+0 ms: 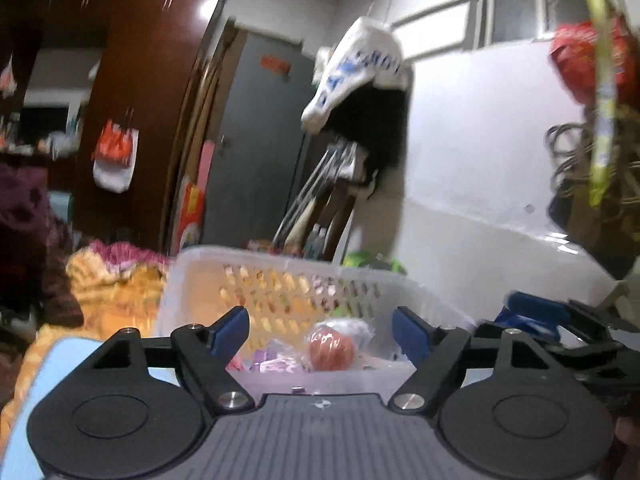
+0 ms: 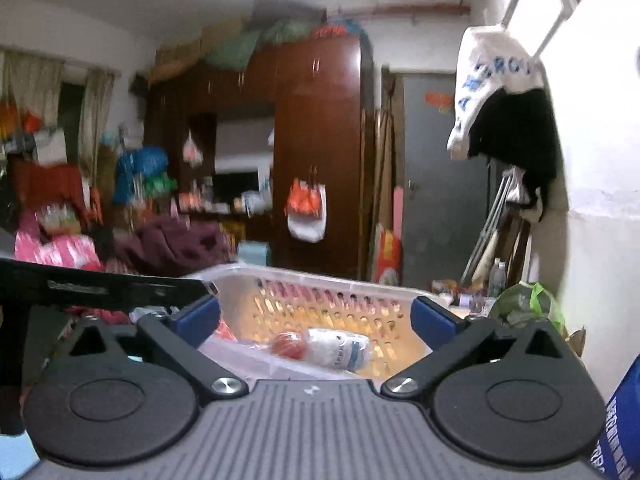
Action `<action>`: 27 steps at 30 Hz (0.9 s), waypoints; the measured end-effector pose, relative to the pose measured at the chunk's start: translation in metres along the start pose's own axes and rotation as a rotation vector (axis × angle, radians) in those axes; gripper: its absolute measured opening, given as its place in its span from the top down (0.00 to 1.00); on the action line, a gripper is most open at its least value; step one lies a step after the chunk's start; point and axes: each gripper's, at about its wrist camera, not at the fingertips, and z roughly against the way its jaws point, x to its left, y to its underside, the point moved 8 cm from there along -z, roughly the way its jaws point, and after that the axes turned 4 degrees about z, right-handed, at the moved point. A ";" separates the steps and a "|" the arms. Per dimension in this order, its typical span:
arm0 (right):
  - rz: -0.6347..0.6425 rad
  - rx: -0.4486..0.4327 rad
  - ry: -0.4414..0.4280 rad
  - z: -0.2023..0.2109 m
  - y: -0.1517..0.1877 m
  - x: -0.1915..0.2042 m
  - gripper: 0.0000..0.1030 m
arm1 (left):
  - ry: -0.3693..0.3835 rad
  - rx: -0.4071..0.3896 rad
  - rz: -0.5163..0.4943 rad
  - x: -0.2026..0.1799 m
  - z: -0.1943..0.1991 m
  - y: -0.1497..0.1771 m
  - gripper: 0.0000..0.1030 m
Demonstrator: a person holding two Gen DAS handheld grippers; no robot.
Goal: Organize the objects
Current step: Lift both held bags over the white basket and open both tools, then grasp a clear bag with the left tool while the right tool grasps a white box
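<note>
A white perforated plastic basket (image 1: 280, 268) stands just ahead of both grippers; it also shows in the right wrist view (image 2: 320, 284). Inside lies a red ball in a clear plastic bag (image 1: 332, 350), also in the right wrist view (image 2: 290, 345), beside a white wrapped packet with blue print (image 2: 342, 348). My left gripper (image 1: 320, 332) is open and empty above the basket's near rim. My right gripper (image 2: 316, 314) is open and empty, also at the near rim. The other gripper shows at the right edge of the left wrist view (image 1: 560, 332).
Orange and pink bedding (image 1: 108, 280) lies left of the basket. A brown wardrobe (image 2: 316, 152) and grey door (image 2: 440, 184) stand behind. Clothes hang on the white wall (image 1: 360, 80). A green bag (image 2: 528, 304) sits at the right. Cluttered piles (image 2: 60, 220) fill the far left.
</note>
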 end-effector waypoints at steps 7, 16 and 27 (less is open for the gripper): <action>-0.067 0.248 -0.015 0.003 0.080 -0.005 0.00 | -0.027 0.105 -0.113 -0.004 0.046 0.070 0.02; -0.093 0.431 -0.075 -0.028 0.105 0.004 0.19 | -0.069 0.274 -0.131 0.000 0.026 0.113 0.05; -0.024 0.333 -0.058 -0.010 0.098 0.017 0.49 | -0.036 0.384 -0.136 0.003 0.024 0.134 0.36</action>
